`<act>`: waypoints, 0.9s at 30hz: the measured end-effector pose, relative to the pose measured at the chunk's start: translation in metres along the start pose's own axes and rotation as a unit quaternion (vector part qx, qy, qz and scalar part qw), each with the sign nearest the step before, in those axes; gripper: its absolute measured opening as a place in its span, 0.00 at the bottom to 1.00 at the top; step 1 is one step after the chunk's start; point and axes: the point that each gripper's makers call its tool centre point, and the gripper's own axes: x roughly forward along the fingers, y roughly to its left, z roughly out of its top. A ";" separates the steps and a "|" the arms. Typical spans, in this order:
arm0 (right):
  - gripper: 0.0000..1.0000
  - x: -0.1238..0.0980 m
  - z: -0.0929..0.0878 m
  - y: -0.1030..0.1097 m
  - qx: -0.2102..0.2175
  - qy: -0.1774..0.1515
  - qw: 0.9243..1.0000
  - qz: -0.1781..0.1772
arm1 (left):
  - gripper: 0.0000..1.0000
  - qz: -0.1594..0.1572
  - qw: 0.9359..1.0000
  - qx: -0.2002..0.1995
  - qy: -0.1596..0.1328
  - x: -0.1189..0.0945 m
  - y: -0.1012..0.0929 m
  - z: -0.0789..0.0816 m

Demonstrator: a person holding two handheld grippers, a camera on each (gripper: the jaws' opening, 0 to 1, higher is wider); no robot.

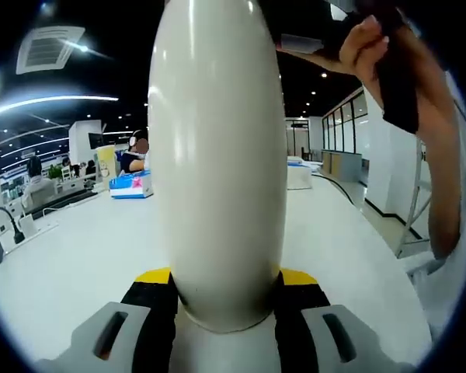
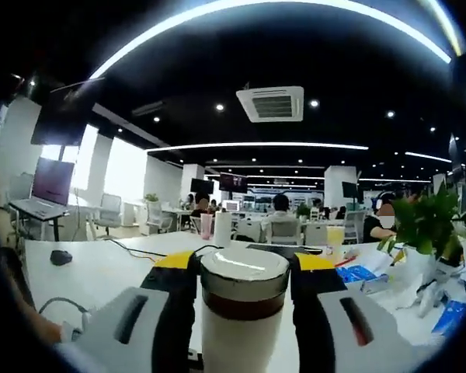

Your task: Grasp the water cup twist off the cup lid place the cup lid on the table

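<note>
Open-plan office, white desk [image 1: 78, 264] under ceiling strip lights — left hand-held gripper [image 1: 225, 299] clamps the white water cup [image 1: 217, 155]; right hand-held gripper [image 2: 243, 284] clamps its cup lid [image 2: 244, 284].

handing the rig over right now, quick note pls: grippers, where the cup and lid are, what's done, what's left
Left gripper: shut on the water cup, its white body standing up between the jaws.
Right gripper: jaws on either side of the cup lid; lid is on top of the cup.
A hand holding the other gripper is at the upper right of the left gripper view.
Done: cup grasped, lid gripped.
Left: twist the lid off and set it on the white table.
</note>
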 end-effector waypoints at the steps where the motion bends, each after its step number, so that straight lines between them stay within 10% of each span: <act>1: 0.50 0.001 -0.001 0.000 -0.005 0.003 1.000 0.000 | 0.50 0.000 1.000 0.000 0.000 0.000 0.000 0.000; 27: 0.47 -0.001 -0.002 0.001 -0.014 0.005 0.999 0.030 | 0.50 0.000 1.000 0.000 0.000 0.000 0.000 0.000</act>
